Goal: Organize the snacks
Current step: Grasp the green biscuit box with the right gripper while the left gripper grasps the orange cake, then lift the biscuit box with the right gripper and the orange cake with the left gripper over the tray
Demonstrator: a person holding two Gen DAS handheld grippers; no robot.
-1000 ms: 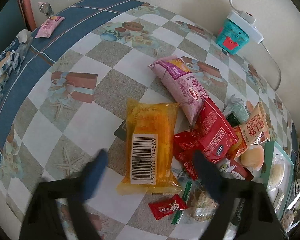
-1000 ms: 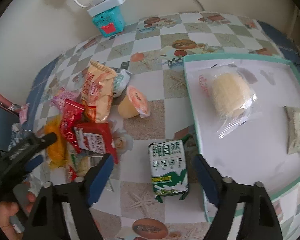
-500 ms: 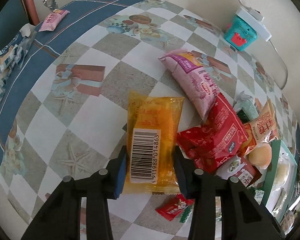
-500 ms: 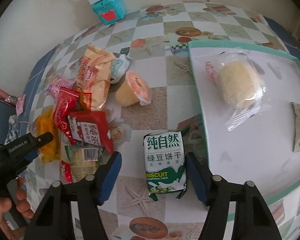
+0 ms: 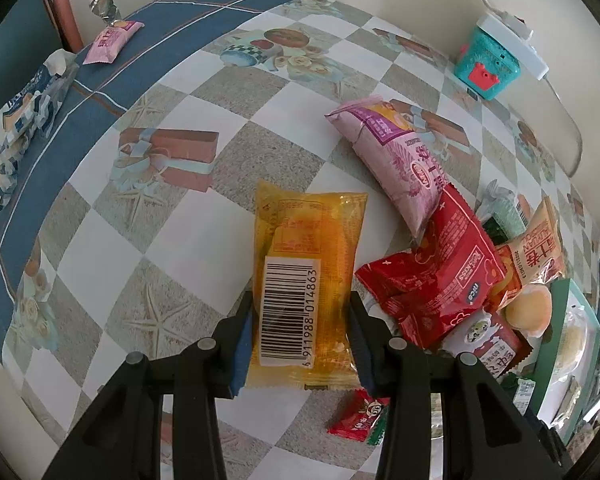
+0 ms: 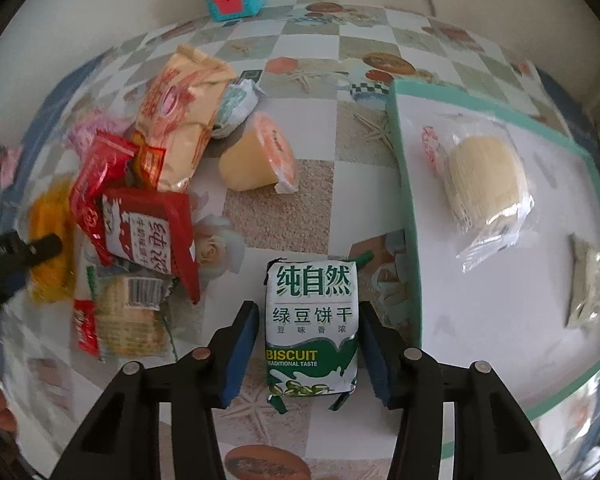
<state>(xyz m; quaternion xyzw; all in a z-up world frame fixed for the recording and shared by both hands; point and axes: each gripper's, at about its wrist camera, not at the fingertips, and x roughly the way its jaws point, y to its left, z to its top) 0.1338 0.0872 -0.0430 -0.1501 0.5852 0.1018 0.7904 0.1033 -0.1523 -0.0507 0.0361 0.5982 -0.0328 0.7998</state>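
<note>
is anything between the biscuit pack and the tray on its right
Nothing visible. The biscuit pack lies on bare tablecloth just left of the tray rim. The right gripper straddles it, jaws closing, small gaps showing at both pads. The tray floor nearest the pack is free.

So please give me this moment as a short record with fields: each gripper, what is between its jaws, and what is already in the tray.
left gripper: jaws closed on the orange packet, which lies on the table
right gripper: jaws closing around the green biscuit pack; small gaps remain at both sides
tray: holds a wrapped pale cake and a small greenish packet
snack pile: unsorted beside the tray
</note>
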